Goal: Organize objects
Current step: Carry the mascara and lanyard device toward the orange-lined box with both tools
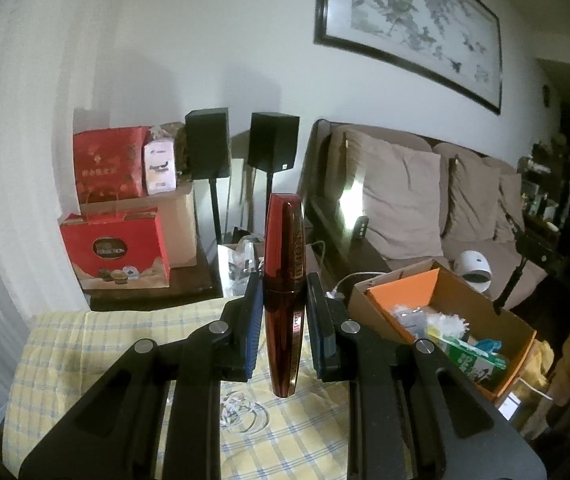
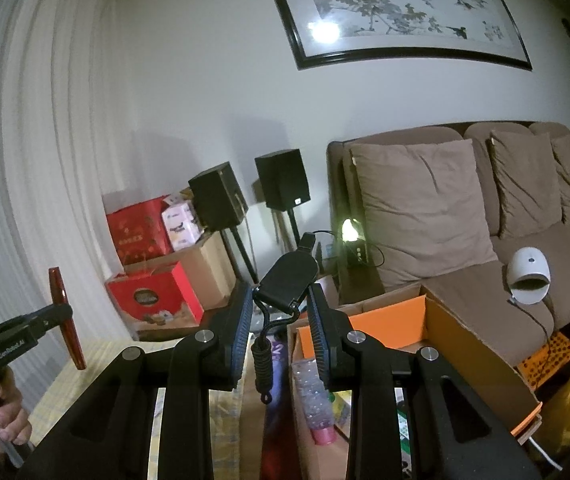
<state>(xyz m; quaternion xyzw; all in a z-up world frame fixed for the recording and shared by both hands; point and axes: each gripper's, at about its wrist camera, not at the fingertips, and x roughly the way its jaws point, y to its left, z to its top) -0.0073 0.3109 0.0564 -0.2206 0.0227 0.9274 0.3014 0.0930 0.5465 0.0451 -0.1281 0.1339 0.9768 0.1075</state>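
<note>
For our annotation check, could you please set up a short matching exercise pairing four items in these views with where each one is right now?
Things:
1. glossy red mascara tube
2. black car charger with coiled cord
3. white dome-shaped nail lamp
4. open cardboard box with orange flaps

Places:
A. on the brown sofa seat
B. clamped upright in the left gripper
C. clamped in the right gripper
D. at the table's edge, holding clutter

Pairs: 1-B, 2-C, 3-A, 4-D
</note>
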